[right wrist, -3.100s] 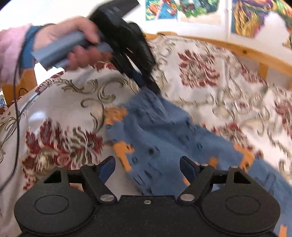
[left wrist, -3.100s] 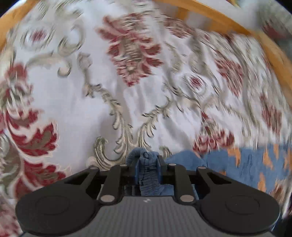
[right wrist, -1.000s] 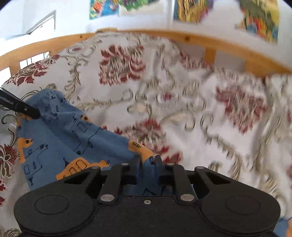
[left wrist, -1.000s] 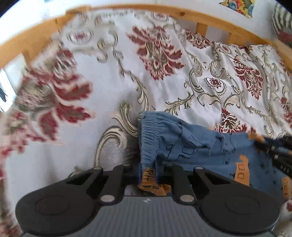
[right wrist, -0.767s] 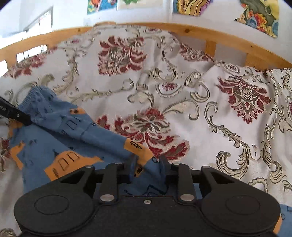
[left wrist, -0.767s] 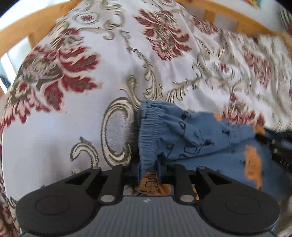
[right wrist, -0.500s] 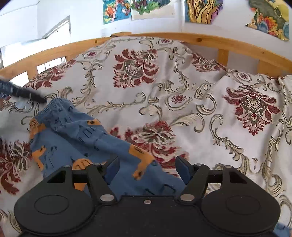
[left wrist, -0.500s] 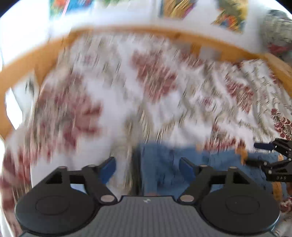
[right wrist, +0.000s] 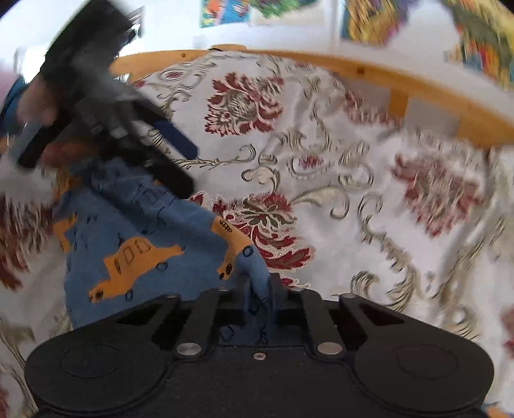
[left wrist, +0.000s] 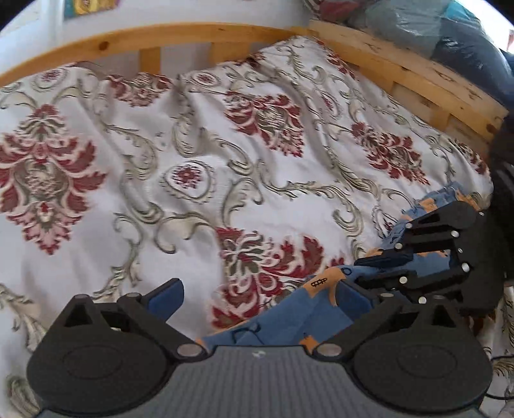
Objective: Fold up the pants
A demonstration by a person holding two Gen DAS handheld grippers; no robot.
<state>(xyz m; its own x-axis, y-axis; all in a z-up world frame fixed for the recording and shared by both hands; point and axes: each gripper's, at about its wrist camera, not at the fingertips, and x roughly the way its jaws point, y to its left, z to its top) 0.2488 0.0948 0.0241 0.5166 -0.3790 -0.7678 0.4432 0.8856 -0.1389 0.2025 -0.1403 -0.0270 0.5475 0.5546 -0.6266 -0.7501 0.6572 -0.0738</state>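
Blue pants (right wrist: 141, 231) with orange car prints lie rumpled on the floral bedspread (right wrist: 321, 180). My right gripper (right wrist: 257, 286) is shut on a raised fold of the pants' near edge. In the left wrist view the same gripper (left wrist: 358, 273) comes in from the right, pinching the blue cloth (left wrist: 289, 324). My left gripper (left wrist: 261, 292) is open, its blue pads (left wrist: 167, 295) apart, and it hovers over the pants' edge without holding anything. In the right wrist view the left gripper (right wrist: 191, 167) hangs above the far end of the pants, held by a hand (right wrist: 38, 106).
A wooden bed rail (left wrist: 192, 35) runs along the far side and bends around the right (left wrist: 417, 77). Bagged bundles (left wrist: 449, 35) sit beyond the right rail. Colourful pictures (right wrist: 369, 19) hang on the wall. The bedspread is wrinkled towards the rail.
One second ago both grippers were shut on the pants, then both opened. The right gripper has since shut on a fold of the pants again. The left gripper stays open and has swung right.
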